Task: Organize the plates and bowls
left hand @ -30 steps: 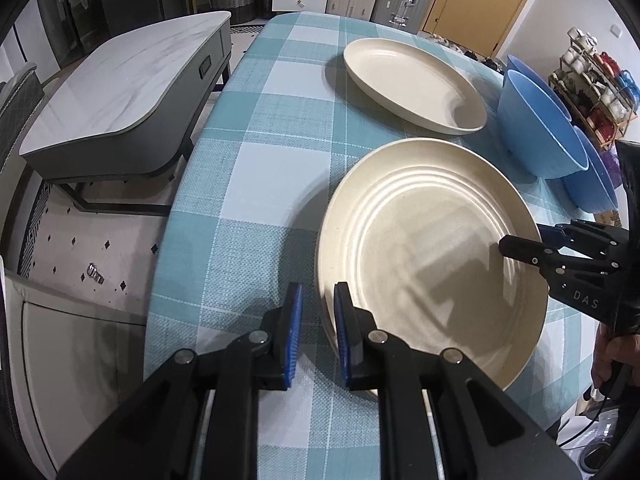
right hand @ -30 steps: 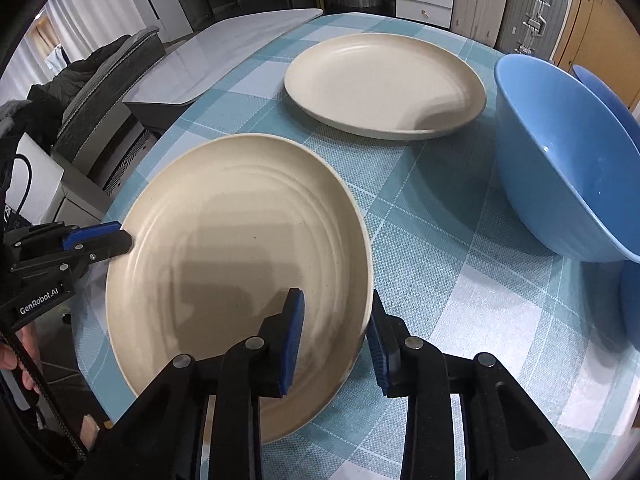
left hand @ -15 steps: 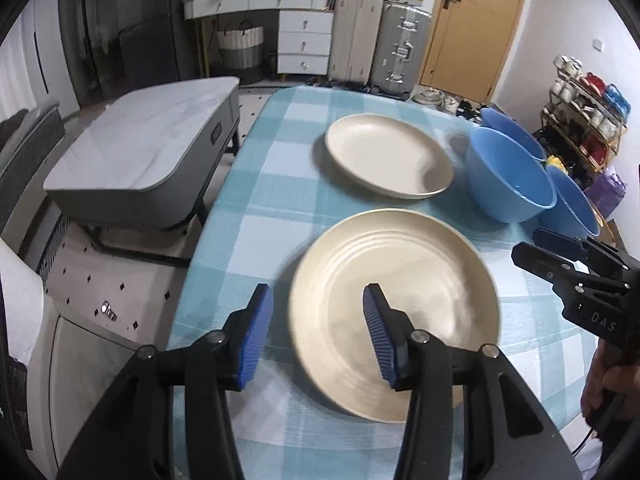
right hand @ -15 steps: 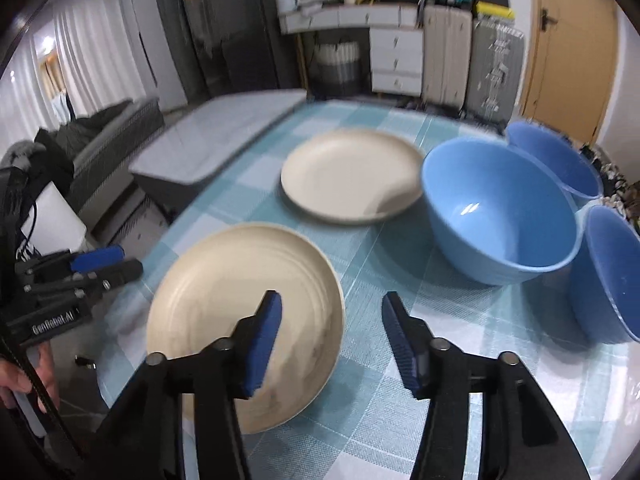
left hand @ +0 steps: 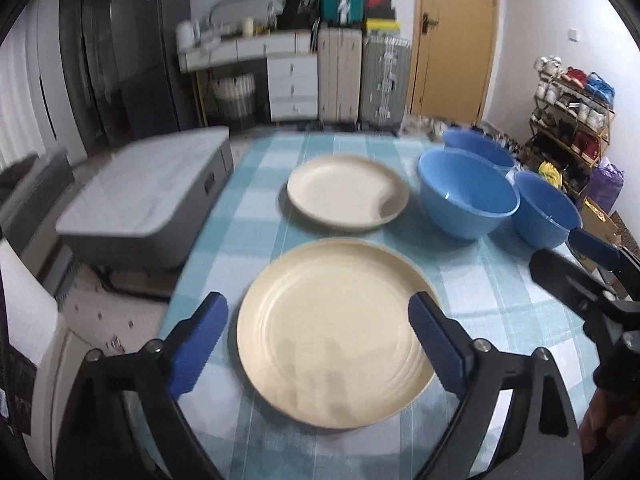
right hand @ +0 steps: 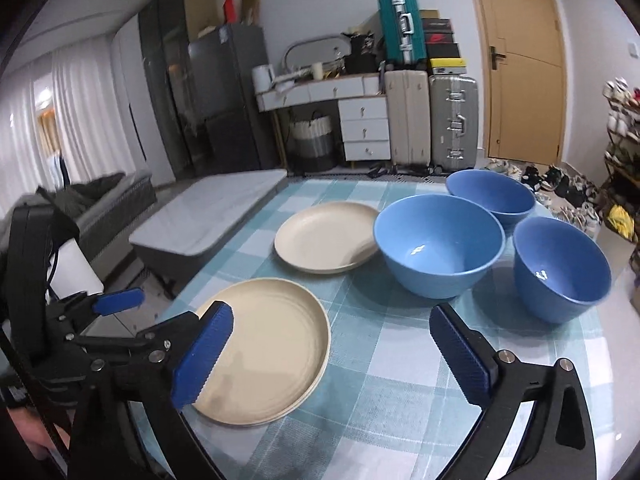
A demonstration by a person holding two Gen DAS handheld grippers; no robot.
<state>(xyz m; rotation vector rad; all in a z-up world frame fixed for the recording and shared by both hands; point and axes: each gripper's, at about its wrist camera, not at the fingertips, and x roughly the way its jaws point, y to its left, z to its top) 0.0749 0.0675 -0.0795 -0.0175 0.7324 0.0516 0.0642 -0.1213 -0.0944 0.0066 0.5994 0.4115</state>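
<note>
Plates and bowls sit on a blue-checked tablecloth (left hand: 256, 208). In the left wrist view the ridged cream plate (left hand: 336, 332) lies flat on the cloth just beyond the left gripper (left hand: 318, 344), whose jaws have just been opening and now stand wide apart and empty, its blue pads framing the plate without touching it. Beyond lies a second cream plate (left hand: 346, 192), and to its right three blue bowls, the nearest (left hand: 468, 196) just beside that plate; the right gripper's tip (left hand: 576, 264) juts in from the right edge. A grey low table (left hand: 148, 204) stands off the left side. In the right wrist view the right gripper (right hand: 330, 352) is likewise released with nothing between its pads, its jaws having just been opening; the ridged plate (right hand: 272, 352) lies to the lower left, partly behind the left pad, with the left gripper's tip (right hand: 116, 304) beside it. Against a second ago, both grippers have let go of the plate's rim and now sit farther from it.
</note>
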